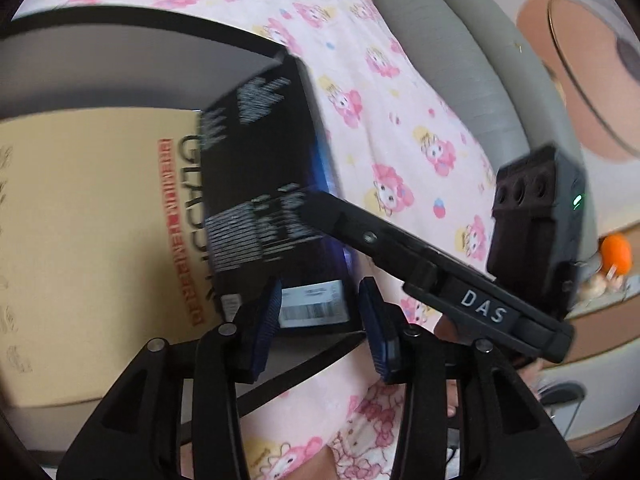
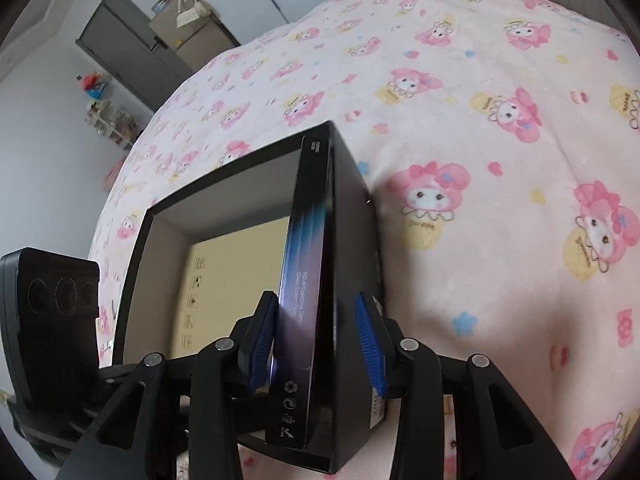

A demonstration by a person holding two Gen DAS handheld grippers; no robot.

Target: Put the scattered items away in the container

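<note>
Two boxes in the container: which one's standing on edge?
The slim black box with the blue-tinted side, upright against the wall of the container. The tan box lies flat on the bottom.

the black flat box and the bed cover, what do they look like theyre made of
Black flat box: printed cardboard as it looks, glossy finish; sharp folded edges, small print, light sheen down its side.
Bed cover: soft fleece or plush cloth, probably; matte, slightly fuzzy, lying in soft folds, with a pink cartoon print.
</note>
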